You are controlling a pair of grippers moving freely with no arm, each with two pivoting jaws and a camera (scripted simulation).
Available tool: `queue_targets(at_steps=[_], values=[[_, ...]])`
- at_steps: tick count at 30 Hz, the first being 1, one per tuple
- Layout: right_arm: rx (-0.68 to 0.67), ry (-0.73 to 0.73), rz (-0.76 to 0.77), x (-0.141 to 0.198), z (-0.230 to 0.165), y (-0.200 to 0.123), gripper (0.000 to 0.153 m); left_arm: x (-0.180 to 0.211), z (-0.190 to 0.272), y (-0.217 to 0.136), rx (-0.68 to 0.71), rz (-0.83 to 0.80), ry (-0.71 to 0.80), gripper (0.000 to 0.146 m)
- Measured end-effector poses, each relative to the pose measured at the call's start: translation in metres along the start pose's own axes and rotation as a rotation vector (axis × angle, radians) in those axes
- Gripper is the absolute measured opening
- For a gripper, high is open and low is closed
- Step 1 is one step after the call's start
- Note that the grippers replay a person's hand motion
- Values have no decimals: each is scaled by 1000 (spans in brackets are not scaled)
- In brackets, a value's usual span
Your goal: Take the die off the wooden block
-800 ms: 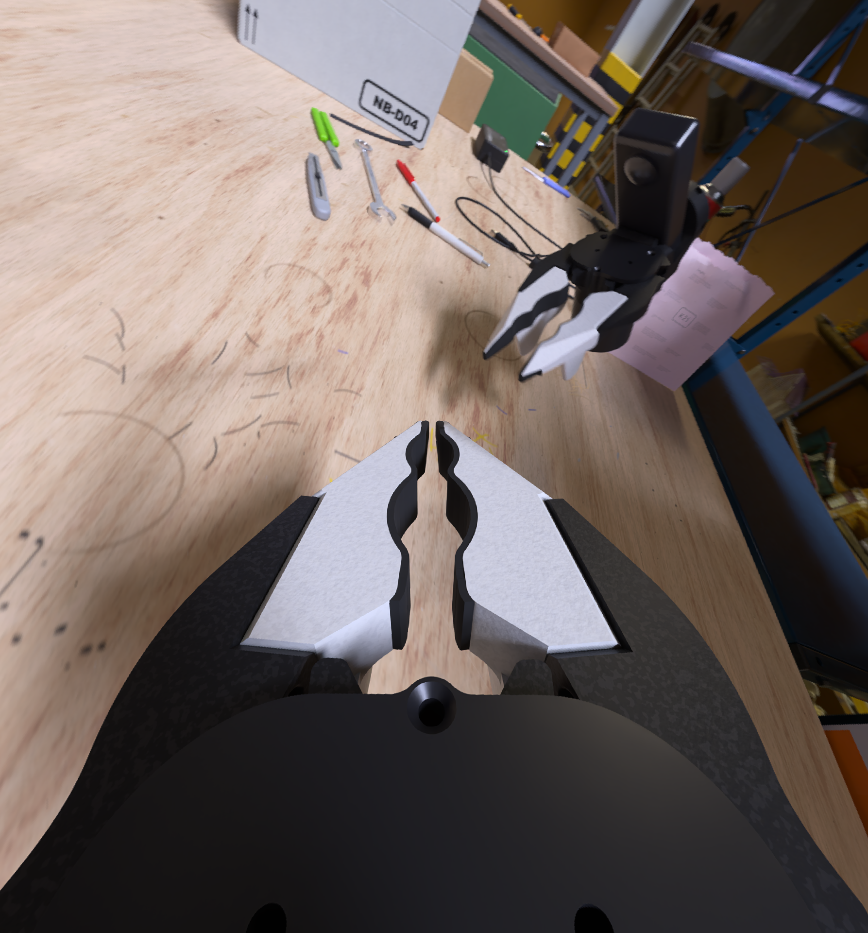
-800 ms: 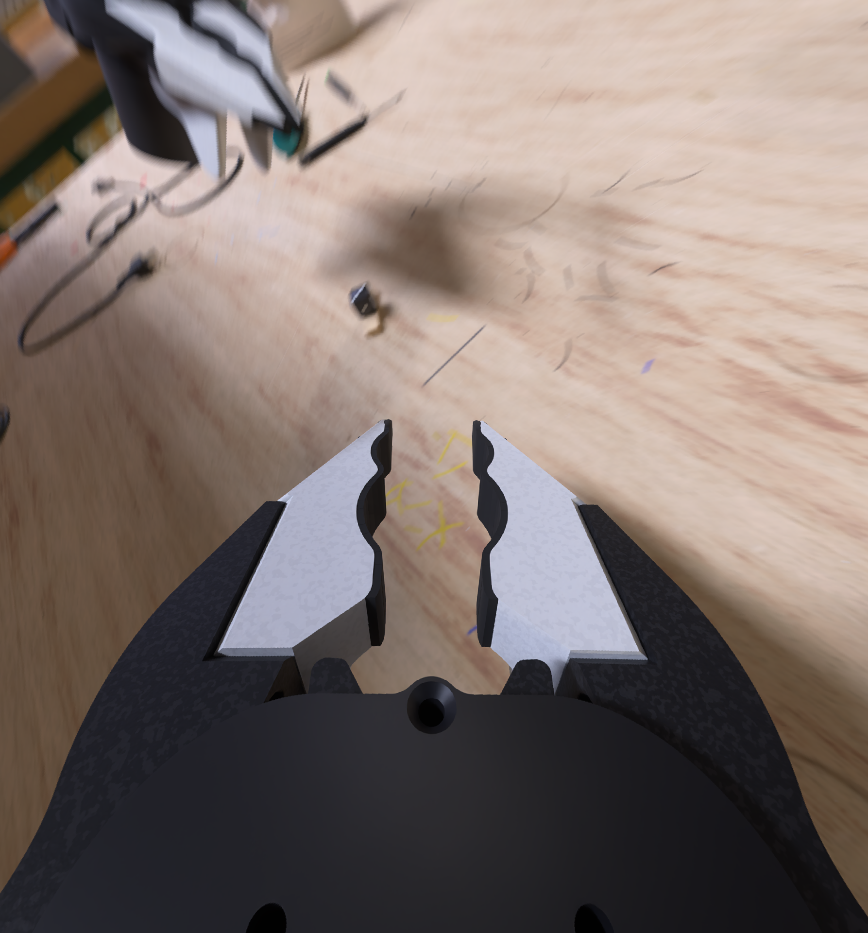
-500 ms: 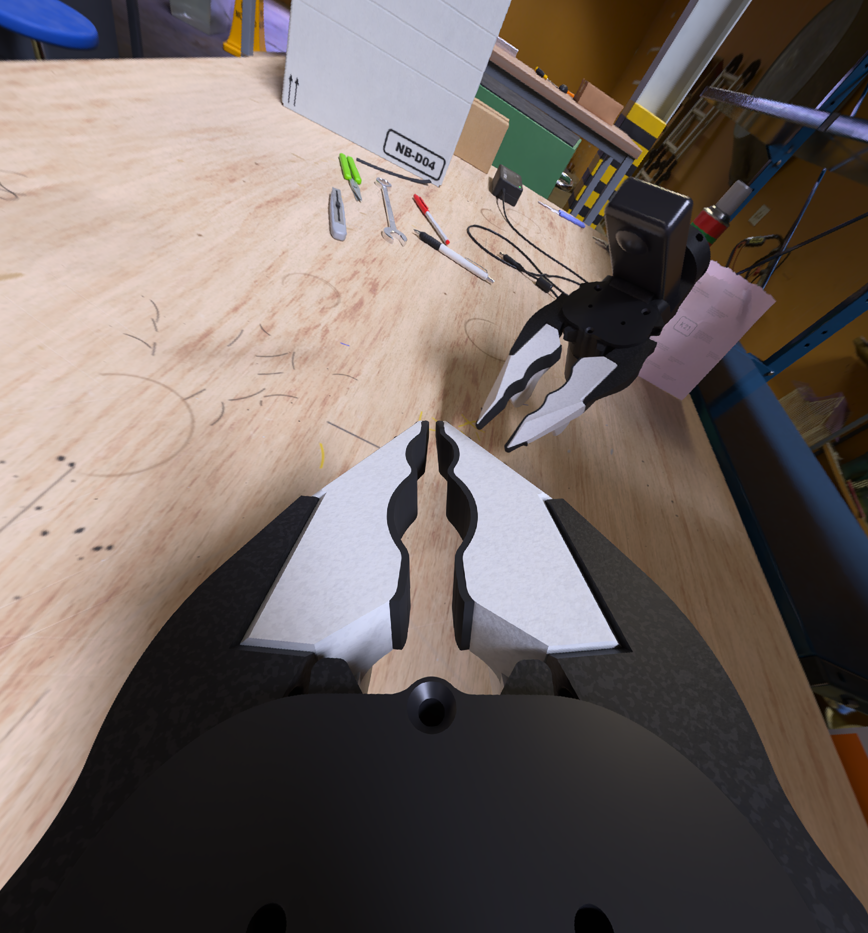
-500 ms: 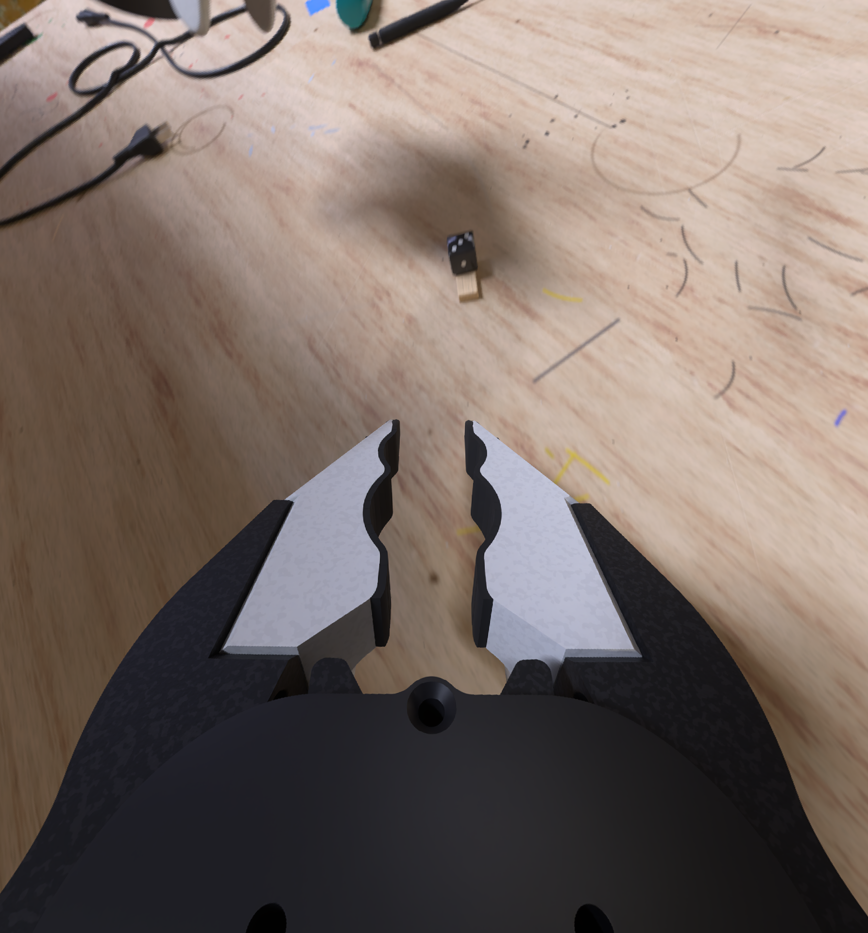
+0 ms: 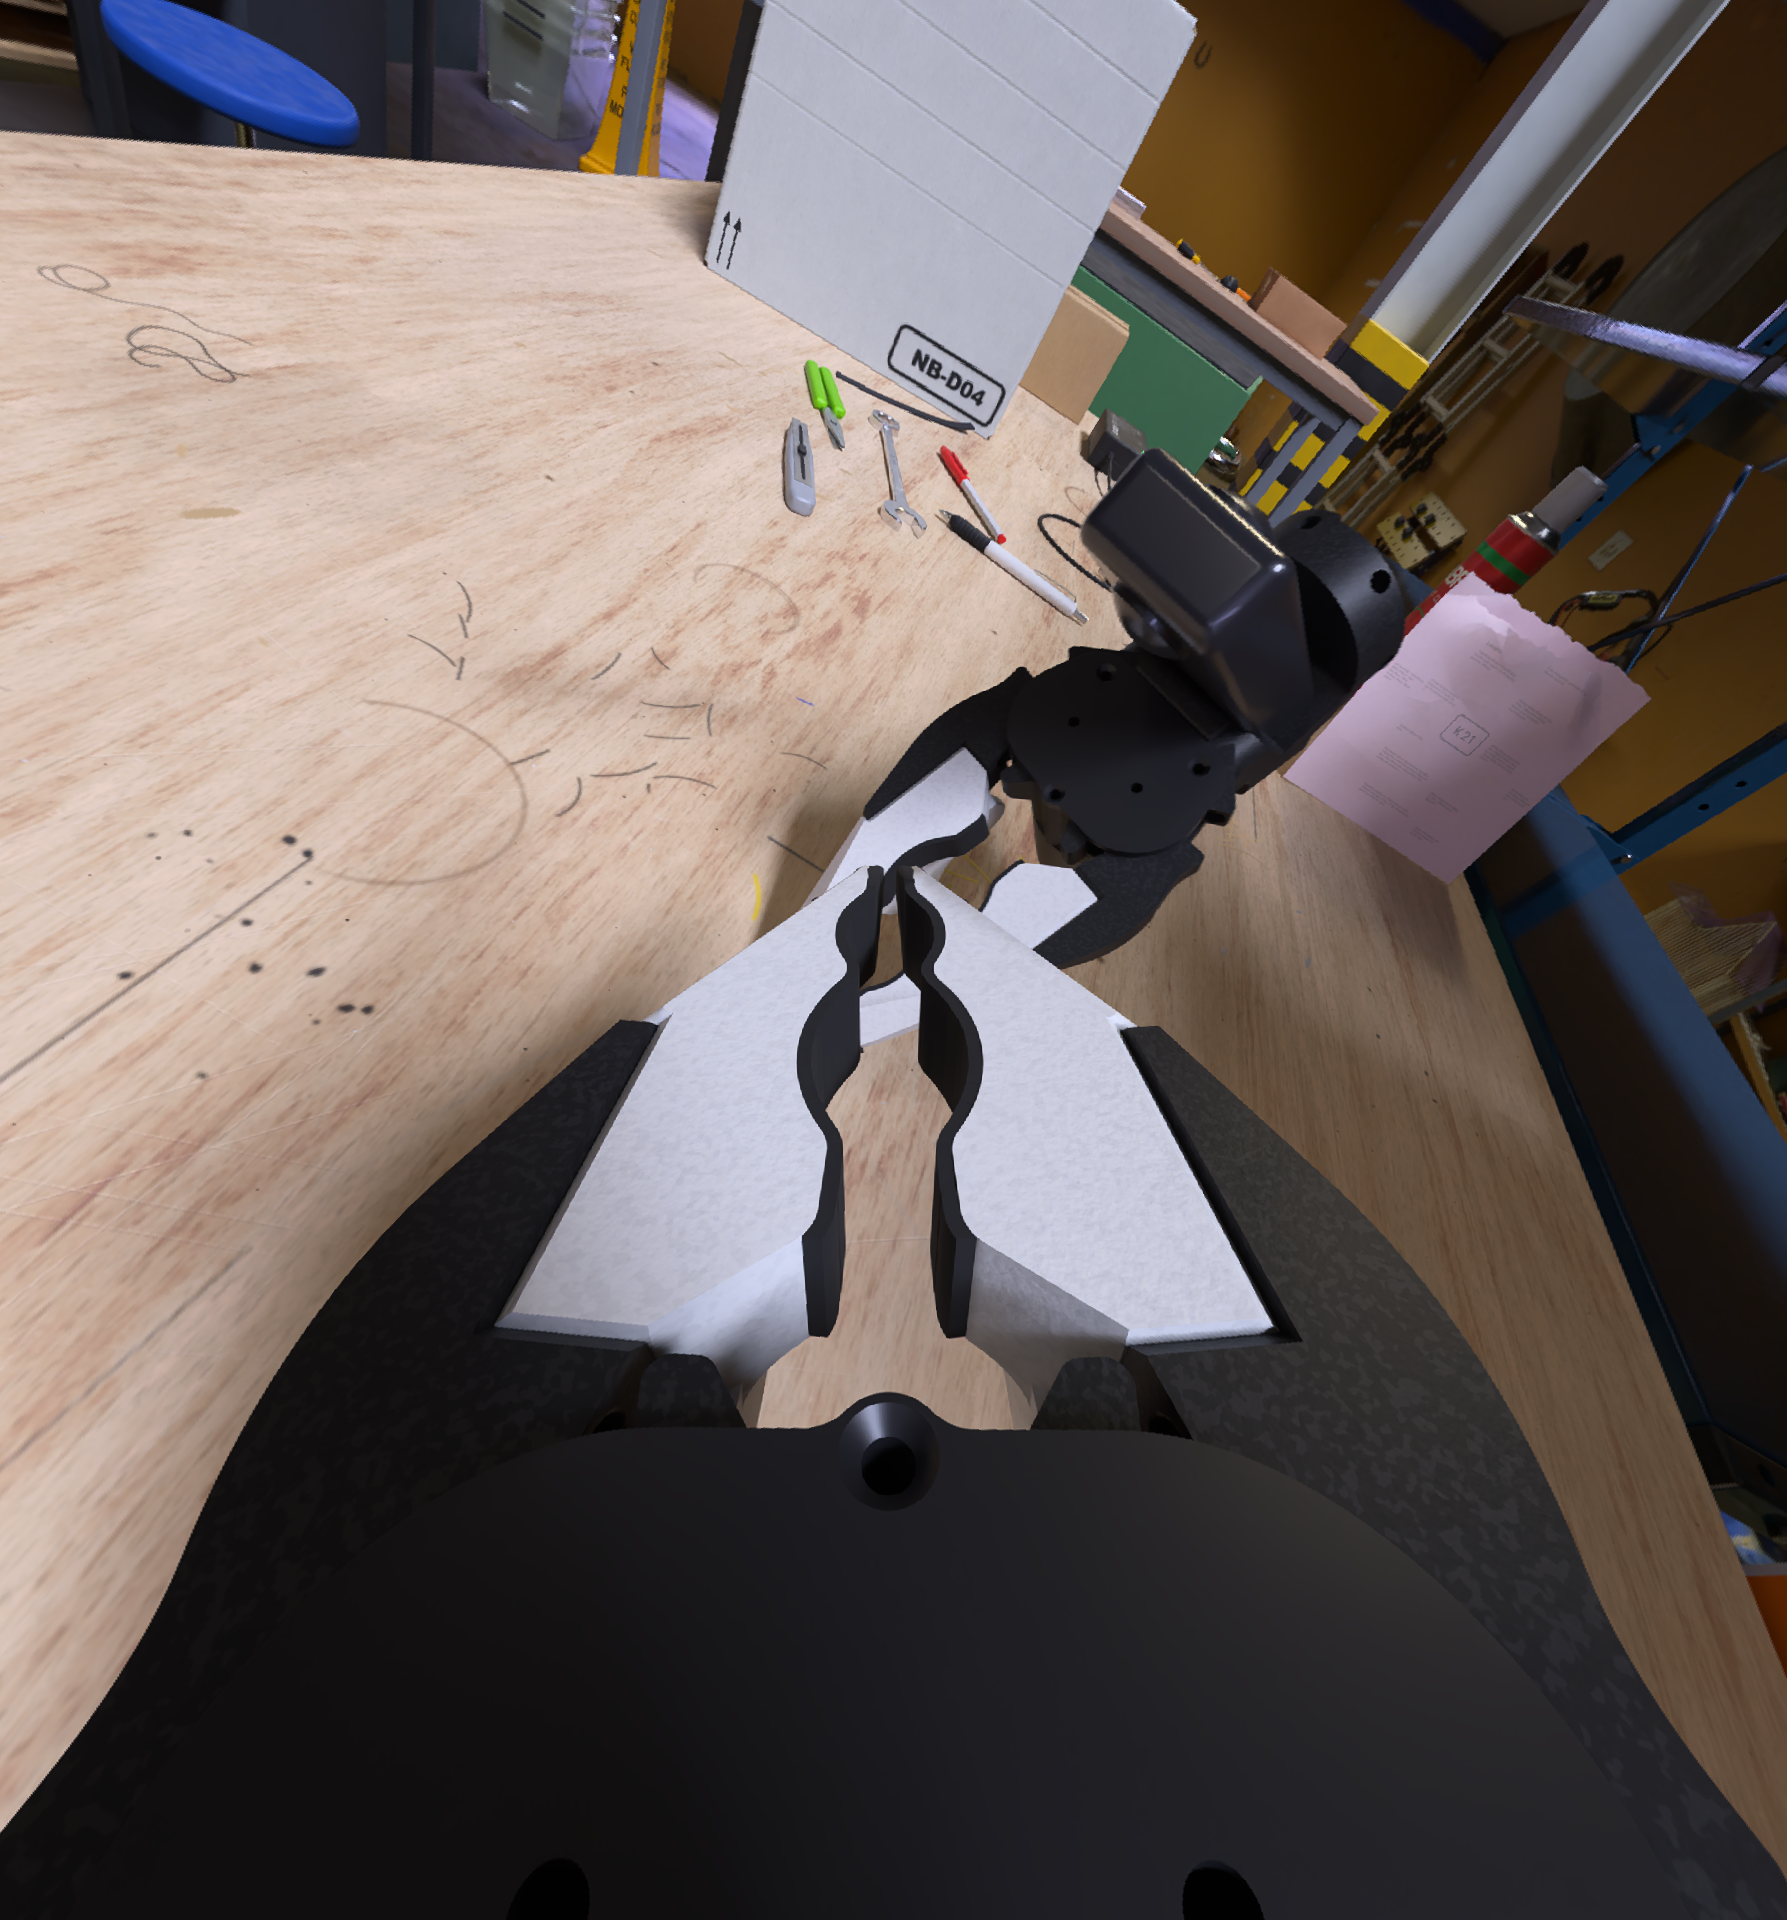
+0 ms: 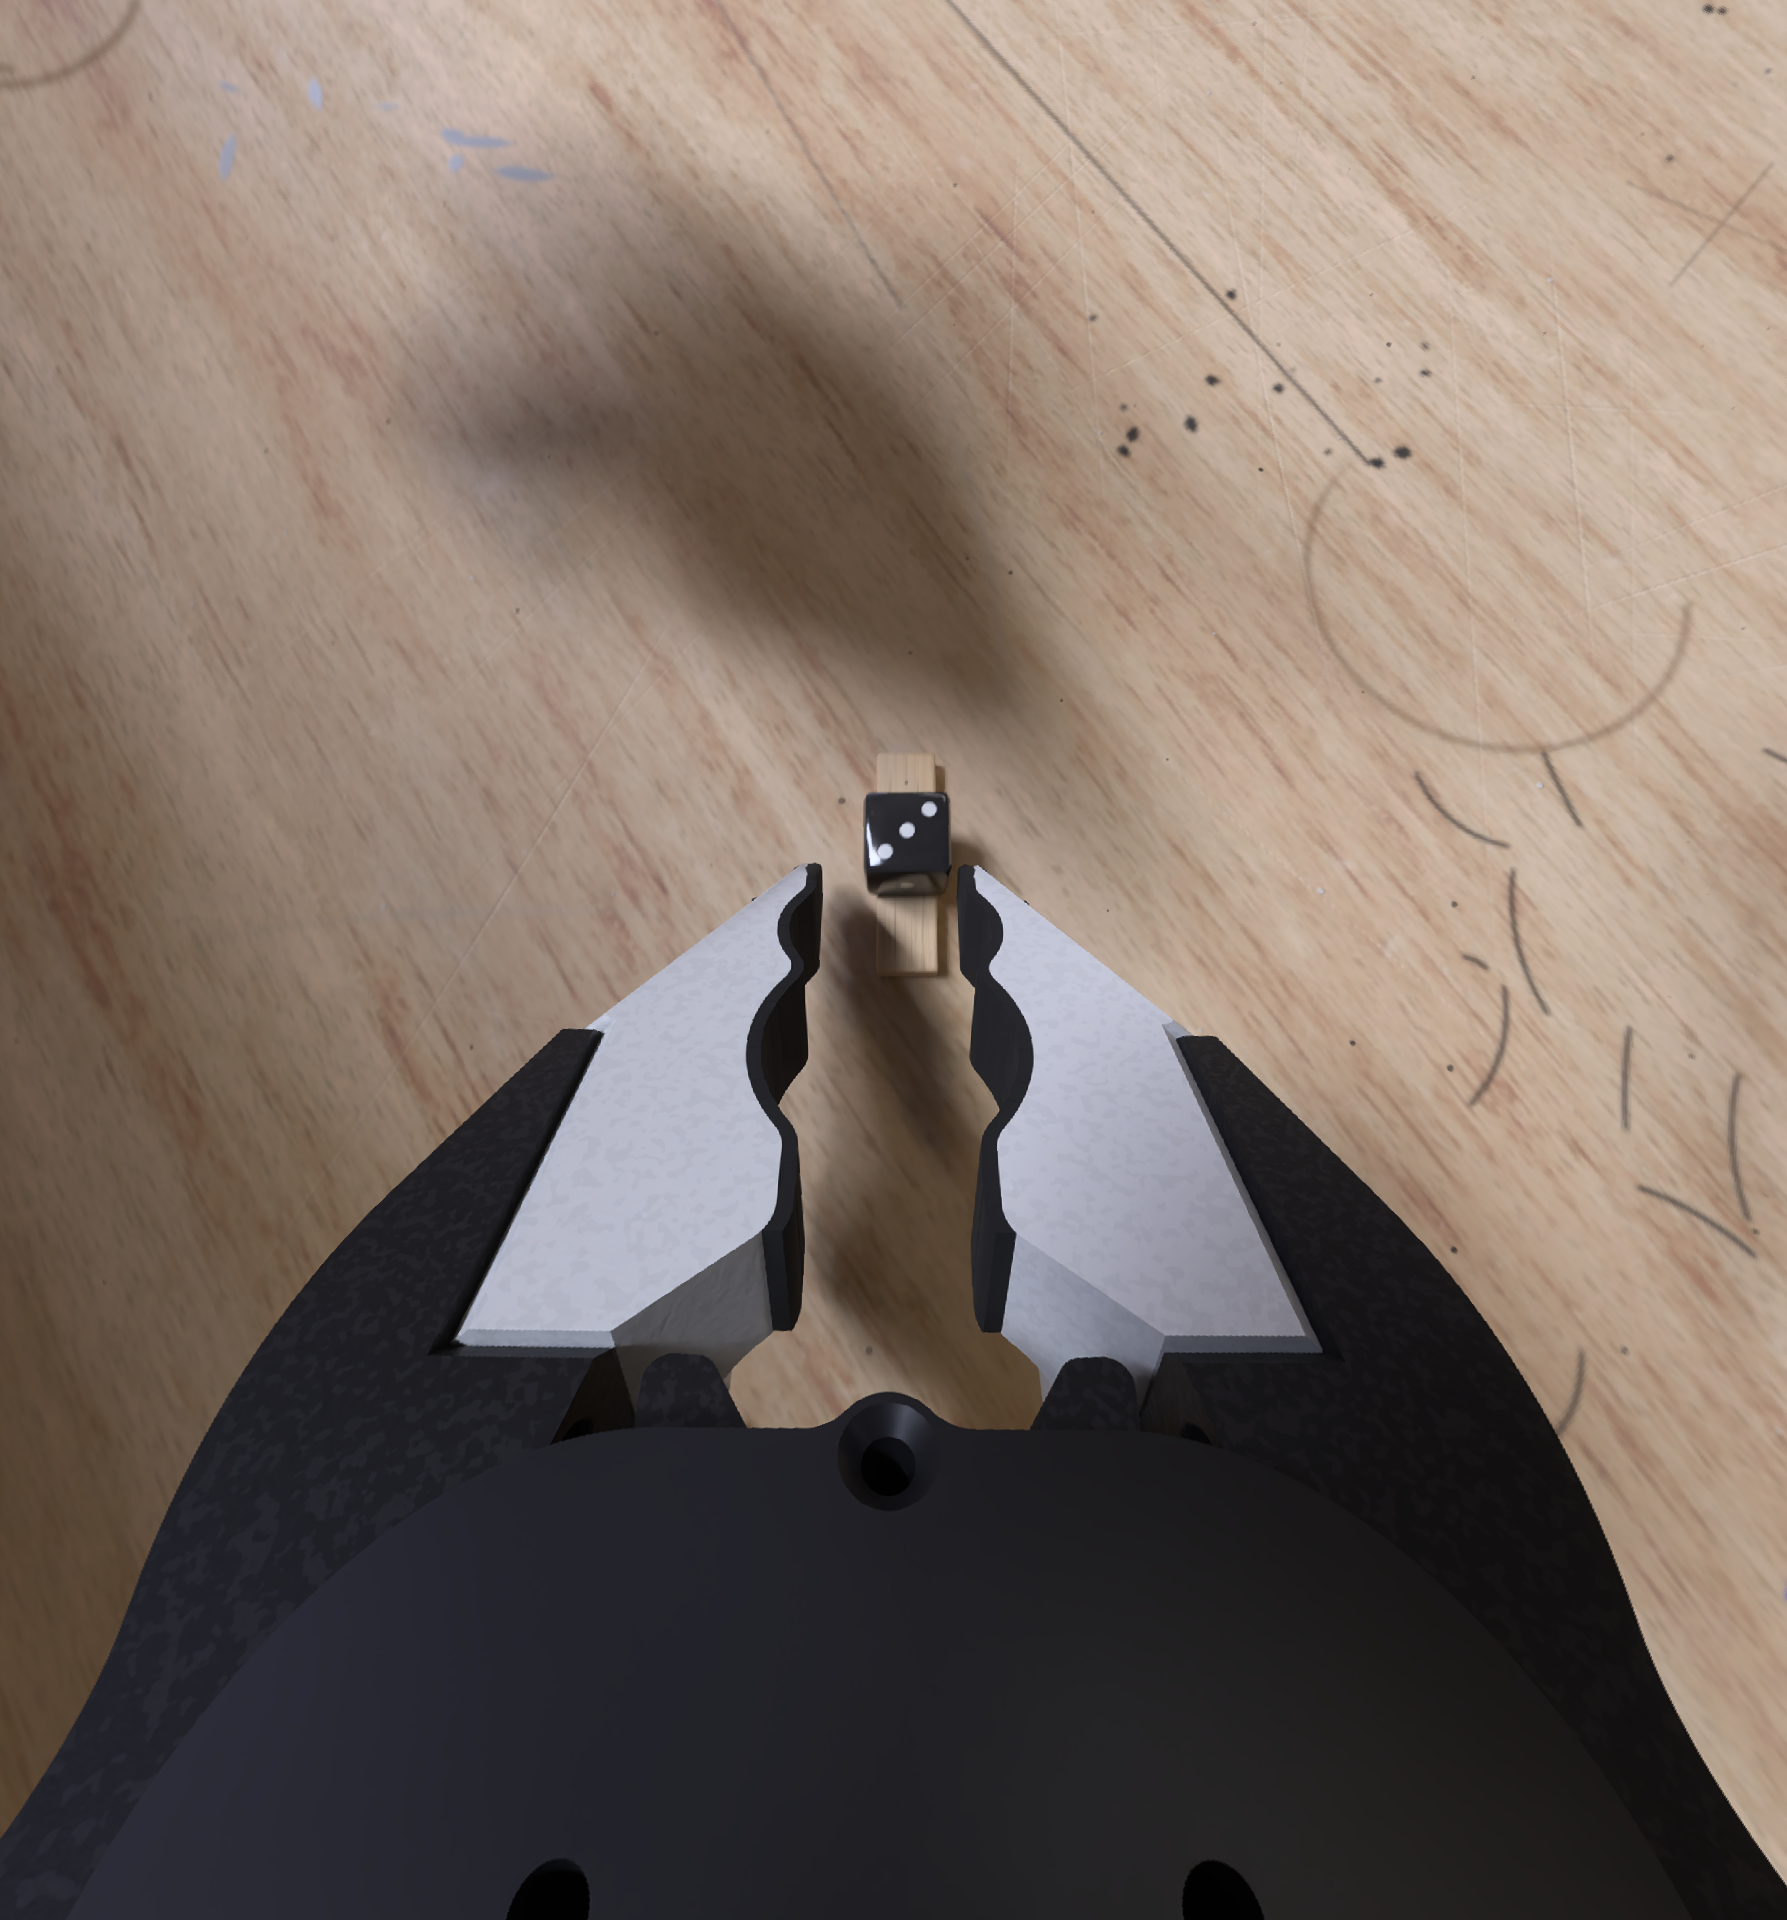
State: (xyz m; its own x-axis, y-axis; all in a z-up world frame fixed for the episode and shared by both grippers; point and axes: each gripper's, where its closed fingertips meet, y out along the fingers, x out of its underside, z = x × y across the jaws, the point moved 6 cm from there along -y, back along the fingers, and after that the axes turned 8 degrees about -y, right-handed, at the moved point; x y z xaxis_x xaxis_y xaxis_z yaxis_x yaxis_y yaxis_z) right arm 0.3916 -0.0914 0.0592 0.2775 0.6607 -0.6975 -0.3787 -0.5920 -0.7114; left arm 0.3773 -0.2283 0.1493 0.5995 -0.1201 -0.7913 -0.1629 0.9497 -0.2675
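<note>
The black die [image 6: 907, 854] sits on top of the small wooden block [image 6: 908, 943], which lies flat on the big wooden table [image 6: 349, 623]. The die is just past the tips of the right gripper [image 6: 889, 883], lined up with the gap between them.

A few things could go wrong. The gap looks only a little wider than the die, so a finger tip could bump it and knock it off before it is caught. The block is thin and light, so a low finger could push it along or pinch it together with the die. The die is small and smooth, so it might slip out of a weak squeeze.

The right gripper points down at the table at a slant, with its fingers apart and holding nothing. The left gripper [image 5: 889, 883] also tilts down over the table, close to the right one. Its fingers are almost together, with just a thin slit at the tips, and nothing is between them.
</note>
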Motion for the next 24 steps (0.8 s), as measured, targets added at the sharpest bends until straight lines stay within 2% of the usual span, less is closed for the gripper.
queue_targets(at_steps=[5, 17, 20, 24], values=[[-26, 42, 30, -6, 3, 6, 25, 1, -1, 0, 12, 1, -10, 2], [-37, -18, 28, -4, 6, 7, 17, 2, -5, 2, 59, 9, -67, 2], [-27, -58, 136, -8, 8, -14, 17, 1, -3, 6, 110, 20, -102, 2], [-26, -27, 461, -19, 23, -73, 16, -8, 12, 21, 290, 90, -202, 2]])
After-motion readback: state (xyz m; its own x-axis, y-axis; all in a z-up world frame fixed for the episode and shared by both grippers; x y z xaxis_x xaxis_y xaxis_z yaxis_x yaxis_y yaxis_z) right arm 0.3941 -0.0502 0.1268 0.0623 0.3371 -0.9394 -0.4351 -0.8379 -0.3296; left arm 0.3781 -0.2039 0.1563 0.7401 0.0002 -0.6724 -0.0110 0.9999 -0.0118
